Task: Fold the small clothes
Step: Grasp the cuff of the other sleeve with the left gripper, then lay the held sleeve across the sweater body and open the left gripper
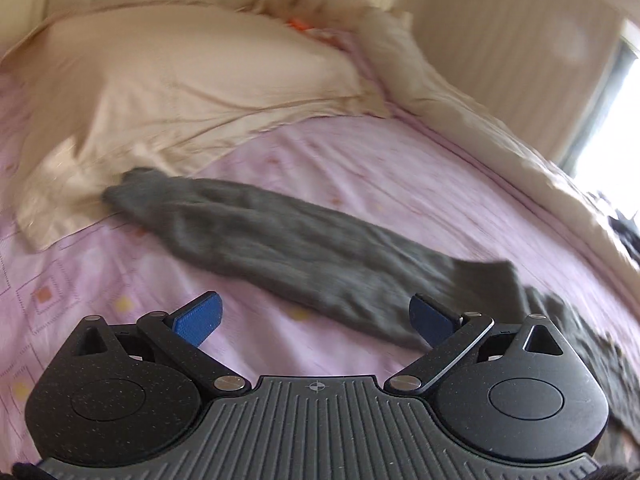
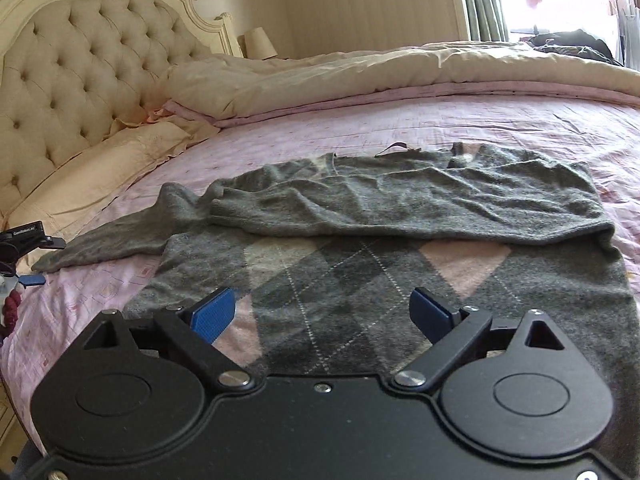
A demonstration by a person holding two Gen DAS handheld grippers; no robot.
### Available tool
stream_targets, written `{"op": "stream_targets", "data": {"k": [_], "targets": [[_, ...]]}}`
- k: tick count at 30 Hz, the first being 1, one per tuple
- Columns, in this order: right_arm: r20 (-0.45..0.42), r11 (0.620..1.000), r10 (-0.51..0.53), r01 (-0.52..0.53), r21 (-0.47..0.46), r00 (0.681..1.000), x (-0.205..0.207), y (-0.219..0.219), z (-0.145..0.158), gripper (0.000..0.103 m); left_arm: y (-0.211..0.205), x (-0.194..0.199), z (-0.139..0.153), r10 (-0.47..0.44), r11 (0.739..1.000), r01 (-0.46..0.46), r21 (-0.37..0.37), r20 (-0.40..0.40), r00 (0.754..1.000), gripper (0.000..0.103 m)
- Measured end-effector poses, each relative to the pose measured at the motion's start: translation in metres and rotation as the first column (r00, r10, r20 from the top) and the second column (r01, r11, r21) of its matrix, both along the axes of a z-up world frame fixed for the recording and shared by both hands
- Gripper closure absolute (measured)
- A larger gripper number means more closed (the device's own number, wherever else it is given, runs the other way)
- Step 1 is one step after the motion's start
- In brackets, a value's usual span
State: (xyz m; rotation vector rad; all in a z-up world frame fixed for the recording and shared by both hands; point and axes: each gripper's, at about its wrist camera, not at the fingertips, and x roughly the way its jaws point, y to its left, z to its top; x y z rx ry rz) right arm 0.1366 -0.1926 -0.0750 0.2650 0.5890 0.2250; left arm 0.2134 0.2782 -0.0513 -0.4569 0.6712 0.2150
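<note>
A grey argyle sweater (image 2: 400,272) lies flat on the pink bedsheet (image 2: 400,120). One sleeve is folded across its chest (image 2: 400,200); the other sleeve (image 1: 280,240) stretches out to the left toward the pillow. My left gripper (image 1: 316,316) is open and empty, just above the outstretched sleeve near its shoulder end. It also shows at the left edge of the right wrist view (image 2: 28,268). My right gripper (image 2: 322,312) is open and empty, hovering over the sweater's lower hem.
A cream pillow (image 1: 180,80) lies at the sleeve's far end. A cream duvet (image 2: 360,68) is bunched along the far side. The tufted headboard (image 2: 80,60) stands at the left. Dark clothes (image 2: 568,44) lie by the window.
</note>
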Motion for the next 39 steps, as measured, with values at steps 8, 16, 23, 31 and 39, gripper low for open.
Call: {"op": "stream_targets", "data": {"k": [8,16,23,31,39], "targets": [[-0.015,0.999,0.033,-0.033,-0.008,0.999,0.006,0.014,0.001,0.008,0.051,0.032,-0.018,0.076,0.996,-0.076,-0.044,-0.002,0.997,0.002],[-0.04,0.999,0.031,-0.03,0.009,0.999,0.008,0.012,-0.005,0.008,0.076,0.046,-0.021,0.164,0.983,-0.159,-0.087,0.049,0.985,0.056],[-0.037,0.999,0.012,-0.011,0.032,0.999,0.001,-0.003,-0.006,0.008,0.048,0.048,0.026,0.084,0.996,-0.087,0.03,0.101,0.991,0.098],[-0.012,0.996,-0.025,0.026,0.085,1.0,-0.024,-0.029,-0.004,0.008,-0.082,0.053,0.146,-0.253,0.964,0.216,0.154,0.288,0.924,0.098],[0.012,0.991,-0.077,0.075,0.109,0.997,-0.046,-0.058,0.001,0.008,-0.259,0.074,0.181,-0.512,0.857,0.485,0.173,0.378,0.771,0.099]]}}
